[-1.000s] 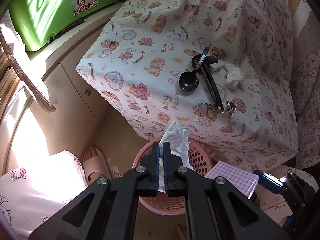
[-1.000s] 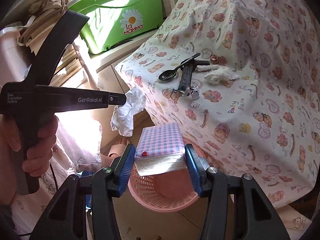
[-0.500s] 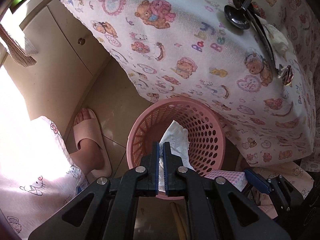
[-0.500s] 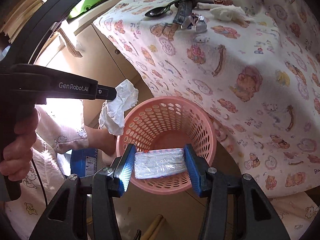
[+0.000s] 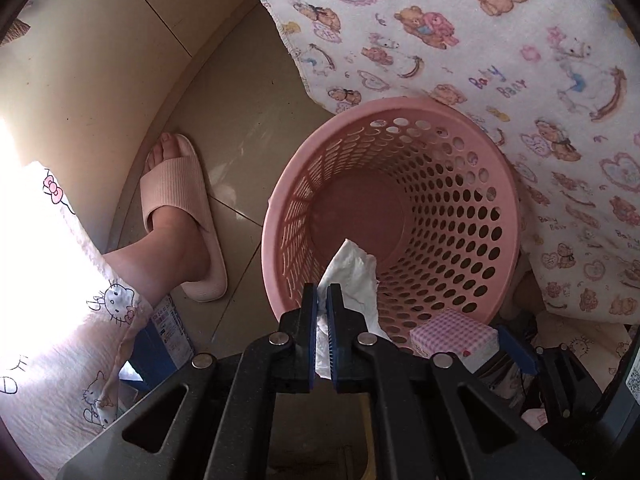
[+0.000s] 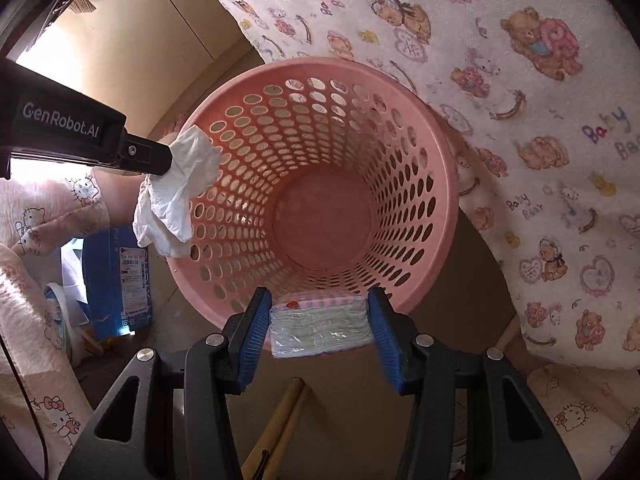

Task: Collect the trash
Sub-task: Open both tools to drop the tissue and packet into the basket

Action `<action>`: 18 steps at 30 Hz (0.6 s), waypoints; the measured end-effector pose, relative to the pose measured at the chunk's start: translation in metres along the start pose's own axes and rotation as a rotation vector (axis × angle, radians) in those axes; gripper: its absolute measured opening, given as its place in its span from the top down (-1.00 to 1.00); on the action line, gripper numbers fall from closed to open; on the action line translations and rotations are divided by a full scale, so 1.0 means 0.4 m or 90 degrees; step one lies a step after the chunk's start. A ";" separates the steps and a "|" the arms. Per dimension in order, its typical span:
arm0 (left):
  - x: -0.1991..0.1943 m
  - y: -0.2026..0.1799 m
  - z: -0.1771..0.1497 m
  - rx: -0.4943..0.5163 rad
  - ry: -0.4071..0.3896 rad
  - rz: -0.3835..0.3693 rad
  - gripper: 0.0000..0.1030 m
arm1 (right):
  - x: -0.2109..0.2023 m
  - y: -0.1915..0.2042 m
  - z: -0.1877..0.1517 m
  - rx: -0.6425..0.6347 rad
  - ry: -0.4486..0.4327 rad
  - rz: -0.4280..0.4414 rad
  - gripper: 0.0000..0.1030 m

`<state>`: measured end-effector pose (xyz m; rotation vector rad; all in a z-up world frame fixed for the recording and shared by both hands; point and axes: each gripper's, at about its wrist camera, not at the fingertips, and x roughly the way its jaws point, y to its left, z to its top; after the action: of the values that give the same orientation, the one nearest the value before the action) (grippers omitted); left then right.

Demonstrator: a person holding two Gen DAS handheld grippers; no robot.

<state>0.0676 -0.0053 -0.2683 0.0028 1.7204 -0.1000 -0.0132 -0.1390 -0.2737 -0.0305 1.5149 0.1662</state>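
Left wrist view: left gripper (image 5: 322,300), jaws clenched on a crumpled white tissue (image 5: 352,276) hanging over the near rim of the pink basket (image 5: 496,184); basket mouth lies straight ahead and below, bare inside; slippered foot (image 5: 180,216) to the left

Right wrist view: right gripper (image 6: 318,320), jaws gripping a checked tissue packet (image 6: 318,330), long axis spanning jaw to jaw, poised at the basket's near rim; tissue hangs over the left rim
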 end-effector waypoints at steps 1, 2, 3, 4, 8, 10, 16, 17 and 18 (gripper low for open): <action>0.000 -0.001 0.000 0.004 0.000 0.003 0.92 | 0.007 -0.003 0.000 0.005 0.002 0.000 -0.01; 0.000 -0.003 -0.001 0.008 0.000 0.003 0.92 | 0.010 -0.010 0.000 0.012 0.005 0.001 -0.01; -0.003 -0.005 -0.004 0.012 -0.002 0.006 0.92 | 0.013 -0.014 -0.001 0.018 0.008 0.003 -0.01; -0.006 -0.008 -0.005 0.016 -0.005 0.008 0.92 | 0.013 -0.017 -0.001 0.022 0.009 0.003 -0.01; -0.016 -0.013 -0.012 0.026 -0.012 0.013 0.66 | 0.010 -0.021 0.006 0.029 0.006 -0.002 -0.01; -0.024 -0.009 -0.011 0.024 -0.019 0.009 0.56 | 0.007 -0.023 0.007 0.029 0.002 -0.013 -0.02; -0.083 -0.007 -0.012 0.018 -0.069 0.014 0.24 | -0.016 -0.043 0.013 0.058 -0.015 -0.023 -0.27; -0.097 -0.010 -0.014 0.022 -0.082 0.016 0.14 | -0.025 -0.049 0.015 0.065 -0.021 -0.019 -0.28; -0.111 -0.012 -0.017 0.028 -0.094 0.017 0.11 | -0.034 -0.053 0.017 0.072 -0.027 -0.015 -0.28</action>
<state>0.0674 -0.0073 -0.2230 0.0492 1.5704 -0.1155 -0.0044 -0.1602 -0.2614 0.0449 1.4789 0.0620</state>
